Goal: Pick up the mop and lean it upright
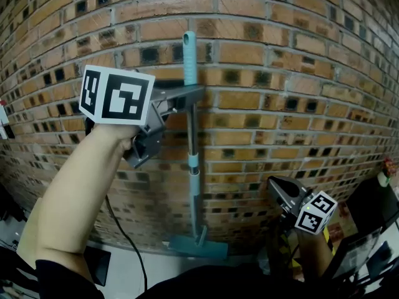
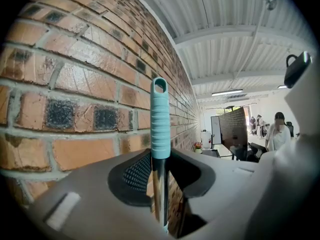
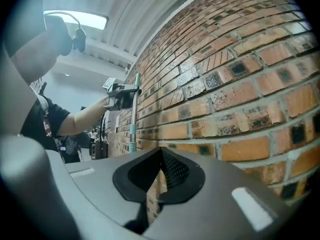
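Industrial-type hall w/ brick wall (image 2: 75, 84), corrugated roof (image 2: 225, 14) & strip light (image 2: 227, 92).

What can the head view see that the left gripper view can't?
Only the head view shows the mop's flat teal head on the floor and the right gripper, low and empty. Only the left gripper view shows the ribbed ceiling and a person far off. Both show the brick wall and the left gripper clamped on the mop's pole below its teal grip.

Left gripper (image 1: 190, 95) raised, fingers (image 2: 135, 171) clamped; right gripper (image 1: 278, 190) low, shut.
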Demonstrator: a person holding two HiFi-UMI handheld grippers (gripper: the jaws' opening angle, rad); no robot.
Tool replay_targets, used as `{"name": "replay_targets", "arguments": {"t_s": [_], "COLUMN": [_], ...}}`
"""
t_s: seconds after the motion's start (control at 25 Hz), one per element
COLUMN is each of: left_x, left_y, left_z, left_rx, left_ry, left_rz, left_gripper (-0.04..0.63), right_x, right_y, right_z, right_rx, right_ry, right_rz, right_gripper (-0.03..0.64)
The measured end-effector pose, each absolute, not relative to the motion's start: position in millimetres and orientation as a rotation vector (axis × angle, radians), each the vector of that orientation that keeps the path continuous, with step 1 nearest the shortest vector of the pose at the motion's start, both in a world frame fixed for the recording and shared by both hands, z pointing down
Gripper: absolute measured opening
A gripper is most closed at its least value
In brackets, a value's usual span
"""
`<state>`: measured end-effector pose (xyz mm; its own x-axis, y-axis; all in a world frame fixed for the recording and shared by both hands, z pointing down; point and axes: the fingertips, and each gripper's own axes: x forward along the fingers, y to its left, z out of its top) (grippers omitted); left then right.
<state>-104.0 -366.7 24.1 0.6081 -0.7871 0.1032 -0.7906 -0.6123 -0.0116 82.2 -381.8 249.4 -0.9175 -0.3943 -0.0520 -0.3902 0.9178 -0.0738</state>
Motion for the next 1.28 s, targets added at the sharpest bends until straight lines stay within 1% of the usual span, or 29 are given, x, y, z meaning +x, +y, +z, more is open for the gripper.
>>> {"name": "replay_targets", "arguments": {"t_s": [0.44,0.72,1.04,1.28], "left_x": [-103.6,-105.7,-111.1,-114.6], "left_y": [-364.8,-364.9,-361.3,-357.9], "left_z": [22.5,41.6,100.1,179.3], "left_rx": [2.787,2.766,2.729,2.666], "left_ry": [-1.37,-1.36,-1.369,-1.421], "left_rz": [0.165,0.188,0.173,0.216], "left_gripper": [0.11,0.11,0.11,0.11], "right_x": [81.2,76.5,68.3,61.3], "right_y": [-378.7,-375.0,-373.7,-370.3], "right_z": [253.9,257.3,279.3,312.8], "right_rx": [-0.603,-0.598,-0.582,-0.574], "right_ry": [3.023,3.034,3.07,3.108], "right_rz": [-0.091,-0.087,-0.118,-0.174], "right_gripper": [0.015,0.015,0.015,0.015]}}
